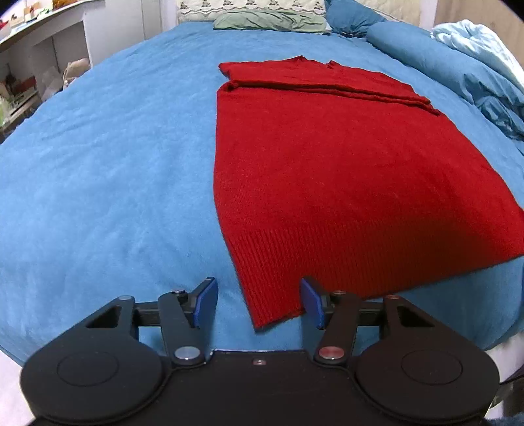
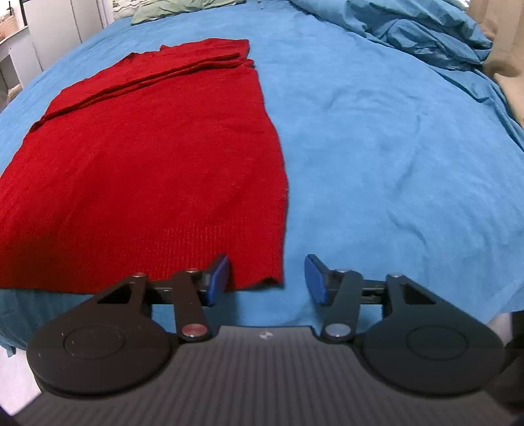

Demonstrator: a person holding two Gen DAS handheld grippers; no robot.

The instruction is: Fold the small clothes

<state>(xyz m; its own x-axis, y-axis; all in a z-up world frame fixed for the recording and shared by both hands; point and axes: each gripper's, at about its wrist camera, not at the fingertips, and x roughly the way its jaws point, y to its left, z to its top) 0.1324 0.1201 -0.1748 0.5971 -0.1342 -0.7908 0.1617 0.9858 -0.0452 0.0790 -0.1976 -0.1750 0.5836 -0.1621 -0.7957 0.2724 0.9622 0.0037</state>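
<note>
1. A red sweater (image 1: 327,170) lies flat on the bed (image 1: 114,164), filling the centre and right of the left wrist frame and the left half of the right wrist frame (image 2: 147,157).
2. Its far end shows narrow folded layers running across it; the ribbed hem is at the near end, close to both grippers.
3. The left gripper (image 1: 259,303) sits at the bottom centre of its frame, jaws wide apart and holding nothing. The sweater's near left corner lies in the gap between the blue pads (image 1: 208,301).
4. The right gripper (image 2: 267,278) sits at the bottom centre of its frame, jaws also wide apart and empty. The sweater's near right corner lies between its pads (image 2: 217,278), nearer the left one.
5. Whether any pad touches the cloth cannot be told.
6. A rumpled blue duvet (image 1: 458,75) is bunched at the upper right of both frames (image 2: 425,36).
7. A green pillow (image 1: 271,21) lies at the top of the left wrist frame, at the head of the bed.
8. White shelves (image 1: 49,49) stand at the upper left.
</note>
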